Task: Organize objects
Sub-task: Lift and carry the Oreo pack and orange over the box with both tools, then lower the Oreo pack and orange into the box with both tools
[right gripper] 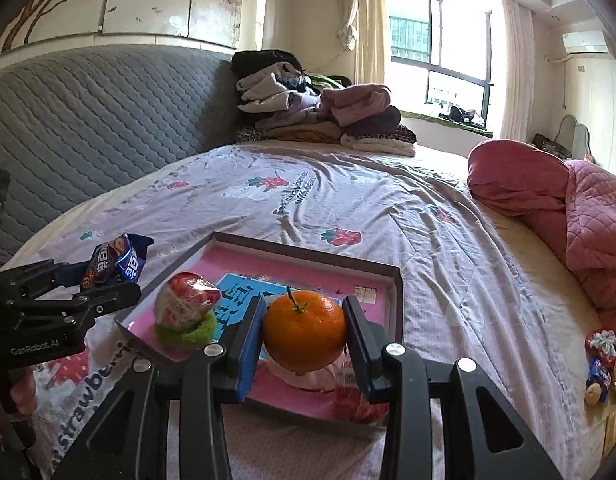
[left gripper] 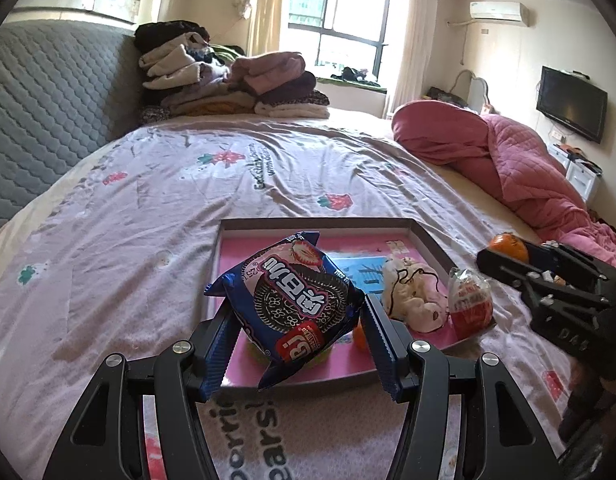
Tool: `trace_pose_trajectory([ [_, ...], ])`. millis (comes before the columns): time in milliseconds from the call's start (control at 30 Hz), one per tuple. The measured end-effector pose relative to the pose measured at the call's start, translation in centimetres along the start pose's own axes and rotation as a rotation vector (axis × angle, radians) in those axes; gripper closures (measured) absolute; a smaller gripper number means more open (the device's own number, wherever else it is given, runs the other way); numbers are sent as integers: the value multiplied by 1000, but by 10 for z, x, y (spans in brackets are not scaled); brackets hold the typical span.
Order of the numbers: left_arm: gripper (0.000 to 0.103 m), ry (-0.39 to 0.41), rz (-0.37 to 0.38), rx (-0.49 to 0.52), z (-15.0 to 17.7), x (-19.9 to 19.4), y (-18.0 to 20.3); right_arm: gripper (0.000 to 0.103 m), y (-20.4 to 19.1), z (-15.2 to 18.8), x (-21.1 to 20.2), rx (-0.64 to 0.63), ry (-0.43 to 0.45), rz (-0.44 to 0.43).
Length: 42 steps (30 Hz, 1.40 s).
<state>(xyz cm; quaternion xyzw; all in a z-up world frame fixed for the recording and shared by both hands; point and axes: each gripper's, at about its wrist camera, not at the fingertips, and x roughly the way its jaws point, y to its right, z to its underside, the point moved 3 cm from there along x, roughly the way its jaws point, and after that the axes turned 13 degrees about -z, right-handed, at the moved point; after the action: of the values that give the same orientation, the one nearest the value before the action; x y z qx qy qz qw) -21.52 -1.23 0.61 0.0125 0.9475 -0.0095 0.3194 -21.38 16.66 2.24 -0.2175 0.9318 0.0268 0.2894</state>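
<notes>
Left wrist view: left gripper (left gripper: 296, 320), jaws pinching a cookie pack (left gripper: 294, 304) by its sides, held above the near edge of the tray (left gripper: 425, 236), likely for placing. Pack: crinkly glossy foil, pillow-shaped. Right gripper (right gripper: 304, 330), jaws clamped on an orange (right gripper: 304, 330), over the tray's near half. Orange: round, dimpled skin, short stem. Tray: shallow, rectangular, pink floor, grey rim, lying on the bed (right gripper: 347, 200). Inside it: wrapped egg (right gripper: 186, 306) on a fuzzy green ring (right gripper: 188, 334); soft white pouch (left gripper: 413, 294).

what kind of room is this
A lived-in bedroom: a bed with a padded grey headboard, folded clothes stacked on it, and a wall-mounted TV.
</notes>
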Motion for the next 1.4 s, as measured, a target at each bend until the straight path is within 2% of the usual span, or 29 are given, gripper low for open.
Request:
trace_pose_trajectory([
  [300, 41, -4, 27, 52, -13, 25, 40, 64, 9, 13, 35, -19, -79, 12],
  [567, 41, -26, 41, 103, -12, 45, 69, 64, 15, 24, 47, -14, -122, 2],
  [900, 41, -80, 29, 148, -6, 72, 82, 64, 9, 40, 63, -53, -190, -1],
  [1400, 41, -129, 16, 188, 1, 97, 92, 64, -4, 56, 79, -144, -224, 23],
])
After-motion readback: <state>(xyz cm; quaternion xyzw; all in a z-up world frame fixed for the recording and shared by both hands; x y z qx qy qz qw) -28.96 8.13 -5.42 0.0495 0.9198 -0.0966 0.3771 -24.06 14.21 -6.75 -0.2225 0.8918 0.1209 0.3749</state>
